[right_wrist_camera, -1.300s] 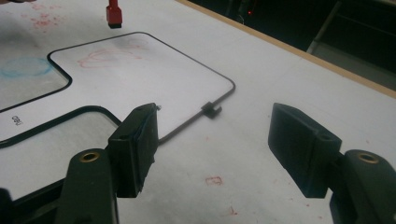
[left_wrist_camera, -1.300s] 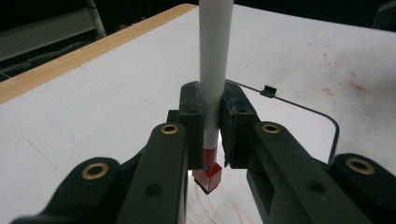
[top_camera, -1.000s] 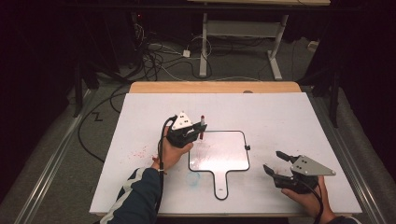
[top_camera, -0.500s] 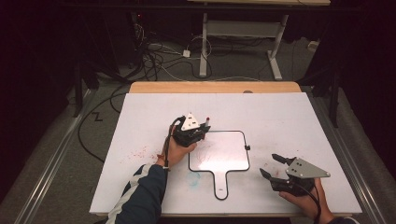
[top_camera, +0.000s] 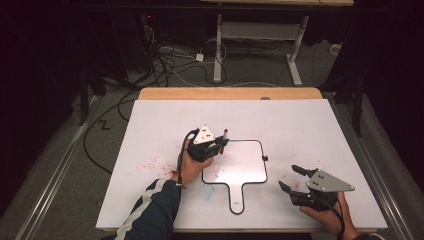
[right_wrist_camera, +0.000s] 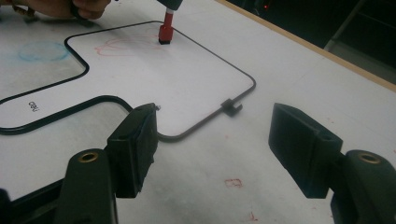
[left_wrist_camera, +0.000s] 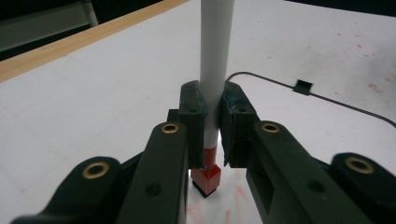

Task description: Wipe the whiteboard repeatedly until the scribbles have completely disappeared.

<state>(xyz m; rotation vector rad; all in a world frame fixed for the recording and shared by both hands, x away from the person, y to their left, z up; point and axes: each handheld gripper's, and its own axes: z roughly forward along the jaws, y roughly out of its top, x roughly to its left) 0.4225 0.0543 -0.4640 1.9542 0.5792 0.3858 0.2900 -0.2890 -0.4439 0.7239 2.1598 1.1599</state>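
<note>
Right now the left gripper (top_camera: 216, 146) is clamped on a red marker (left_wrist_camera: 214, 84), tip down on the small whiteboard (top_camera: 245, 170) mid-table; keep it upright with light pressure. Beside the board, the right gripper (top_camera: 290, 178) gapes wide, holding nothing

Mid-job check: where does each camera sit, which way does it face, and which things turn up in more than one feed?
High view: above the table's near side, facing forward and down; both forearms, left gripper, right gripper.
Left gripper view: on that gripper, along jaws clamping the red marker, tip down on the small whiteboard.
Right gripper view: along open jaws across the whiteboard toward the left hand.
Shared: marker, whiteboard.
</note>
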